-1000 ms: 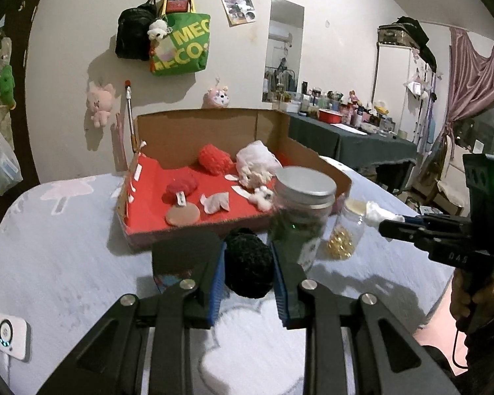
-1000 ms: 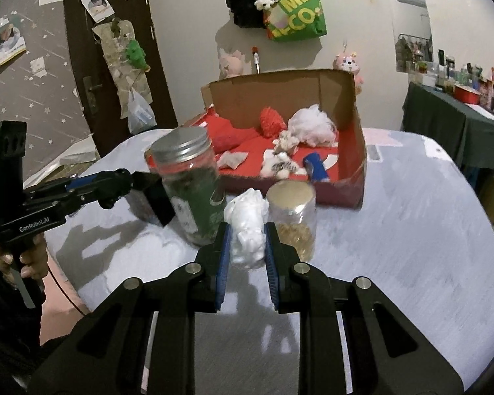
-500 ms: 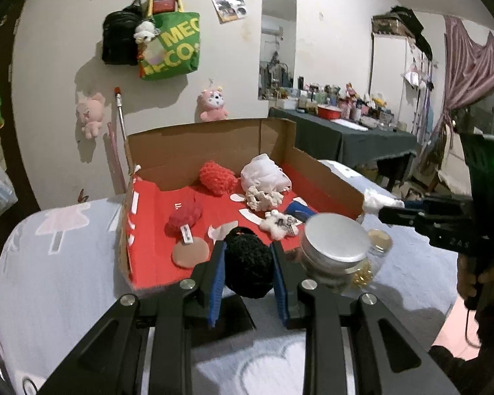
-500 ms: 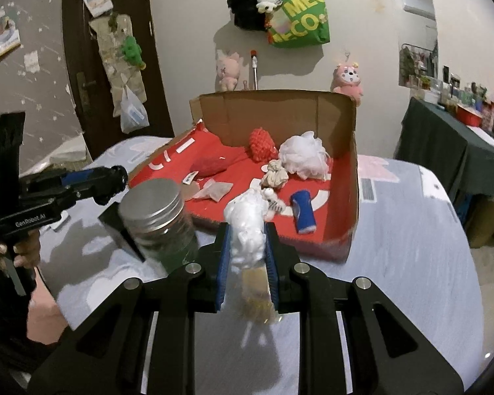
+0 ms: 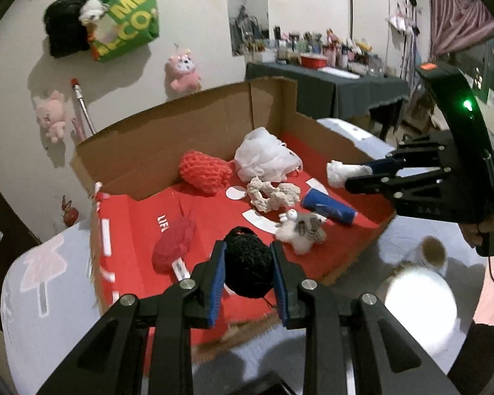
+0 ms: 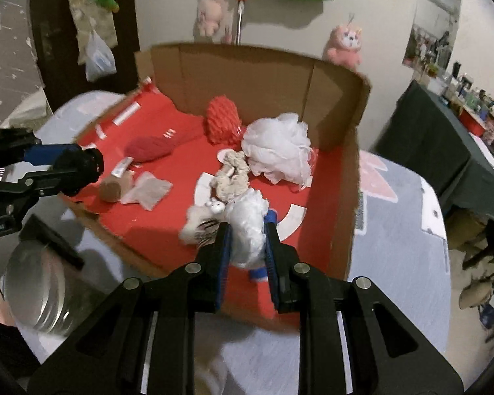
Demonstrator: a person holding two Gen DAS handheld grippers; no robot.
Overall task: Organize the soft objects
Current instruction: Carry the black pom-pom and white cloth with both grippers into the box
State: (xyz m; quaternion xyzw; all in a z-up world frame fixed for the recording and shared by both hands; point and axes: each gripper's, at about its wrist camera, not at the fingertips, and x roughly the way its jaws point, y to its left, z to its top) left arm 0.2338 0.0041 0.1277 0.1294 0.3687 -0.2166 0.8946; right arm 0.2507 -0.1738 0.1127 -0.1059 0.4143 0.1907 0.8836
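Note:
My left gripper (image 5: pixel 248 273) is shut on a black fuzzy ball (image 5: pixel 247 268) and holds it above the front edge of the red-lined cardboard box (image 5: pixel 214 125). My right gripper (image 6: pixel 247 247) is shut on a white fluffy ball (image 6: pixel 247 223) above the box's right front corner (image 6: pixel 342 230); it also shows in the left wrist view (image 5: pixel 337 172). In the box lie a red knitted ball (image 5: pixel 204 171), a white mesh puff (image 5: pixel 266 156), a beige rope toy (image 5: pixel 268 194), a blue roll (image 5: pixel 329 205), a small plush (image 5: pixel 299 230) and a red pouch (image 5: pixel 174 247).
A metal-lidded jar (image 6: pixel 36 293) and a small open jar (image 5: pixel 429 253) stand on the grey-covered table (image 6: pixel 395 230) in front of the box. A dark-clothed table with clutter (image 5: pixel 329 79) stands at the back right. Bags and plush toys hang on the wall (image 5: pixel 122 16).
Both grippers have risen and moved forward over the box, each still holding its ball. The jars have dropped low in the views.

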